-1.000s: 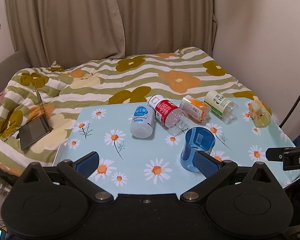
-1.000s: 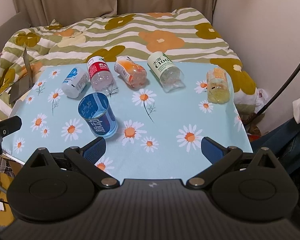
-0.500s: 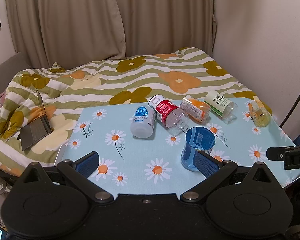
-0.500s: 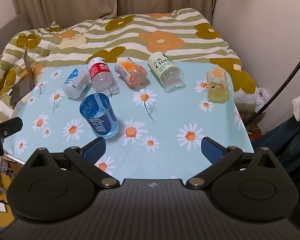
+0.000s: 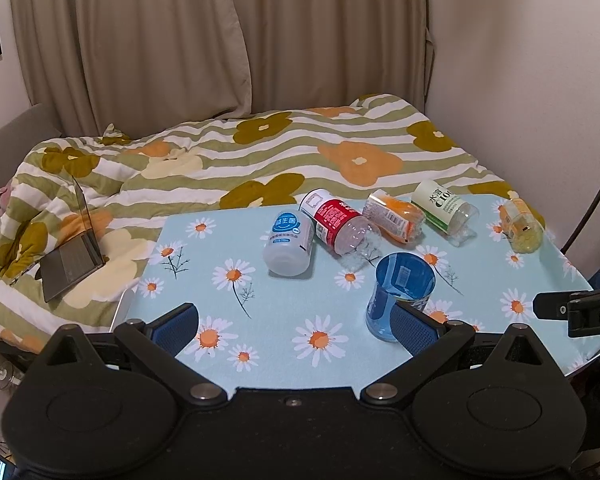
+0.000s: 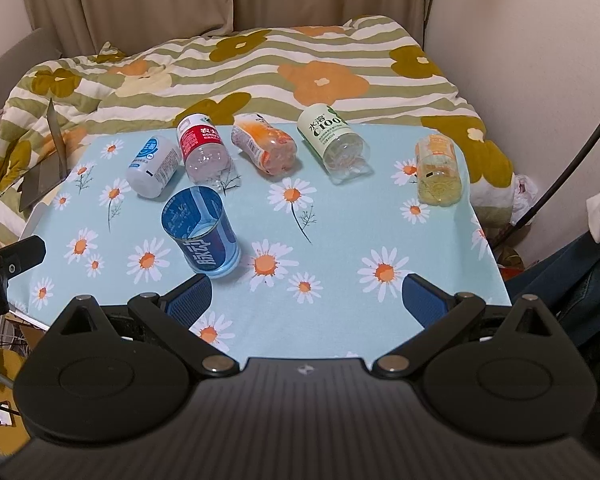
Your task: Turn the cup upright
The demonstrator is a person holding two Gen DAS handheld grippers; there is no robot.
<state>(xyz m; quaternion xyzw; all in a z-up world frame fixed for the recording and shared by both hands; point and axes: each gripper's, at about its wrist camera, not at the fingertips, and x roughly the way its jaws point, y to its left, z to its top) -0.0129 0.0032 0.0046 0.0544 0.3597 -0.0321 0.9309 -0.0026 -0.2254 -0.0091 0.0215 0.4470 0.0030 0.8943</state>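
A blue translucent cup (image 5: 398,294) stands upright, mouth up, on the daisy-print table; it also shows in the right wrist view (image 6: 204,238). My left gripper (image 5: 296,324) is open and empty at the table's near edge, its right finger just in front of the cup. My right gripper (image 6: 306,300) is open and empty, its left finger just near the cup's base, apart from it.
Several cut bottle cups lie on their sides along the table's far edge: white (image 6: 154,166), red (image 6: 204,148), orange (image 6: 264,148), green (image 6: 334,140), yellow (image 6: 438,170). A bed with a flowered quilt (image 6: 260,64) lies behind. A laptop (image 5: 72,256) rests on it.
Both grippers have drawn back and lifted very slightly; the cup stays upright and still. Nothing else moved.
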